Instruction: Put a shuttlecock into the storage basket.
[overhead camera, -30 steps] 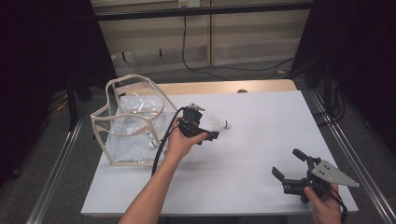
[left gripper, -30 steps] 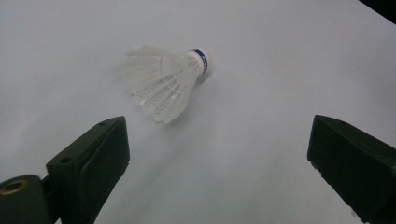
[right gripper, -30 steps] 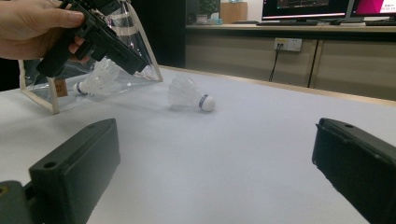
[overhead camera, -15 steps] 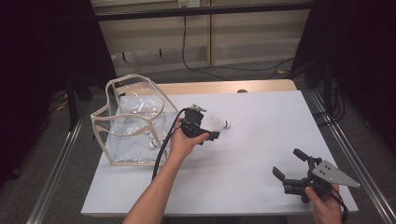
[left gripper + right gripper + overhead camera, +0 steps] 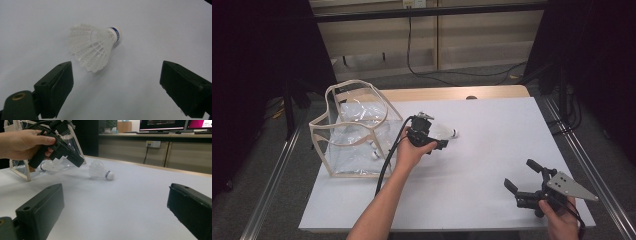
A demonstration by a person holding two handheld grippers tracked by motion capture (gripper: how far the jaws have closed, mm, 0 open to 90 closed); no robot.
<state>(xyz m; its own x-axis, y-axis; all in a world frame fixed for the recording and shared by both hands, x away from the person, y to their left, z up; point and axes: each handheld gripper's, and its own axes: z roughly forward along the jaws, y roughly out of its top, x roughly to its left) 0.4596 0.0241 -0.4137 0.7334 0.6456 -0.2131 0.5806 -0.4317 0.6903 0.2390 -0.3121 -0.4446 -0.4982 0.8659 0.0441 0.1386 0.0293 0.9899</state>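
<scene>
Evidently a pickup is being lined up: near the table's left edge stands a clear bag (image 5: 354, 137), and just right of it the left gripper (image 5: 438, 145) is held over the shuttlecock (image 5: 96, 46), jaws wide and just closing, nothing gripped. A lower, centred squeeze on the feathers seems called for next, while the right gripper (image 5: 524, 176) is kept unclenched and empty at the front right corner.

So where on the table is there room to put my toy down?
The white table is bare between the shuttlecock and the right hand-held gripper, and along the far edge. It is crowded near the clear bag and left hand-held gripper.

White shuttlecock (image 5: 93, 46) on its side beyond two spread jaws
</scene>
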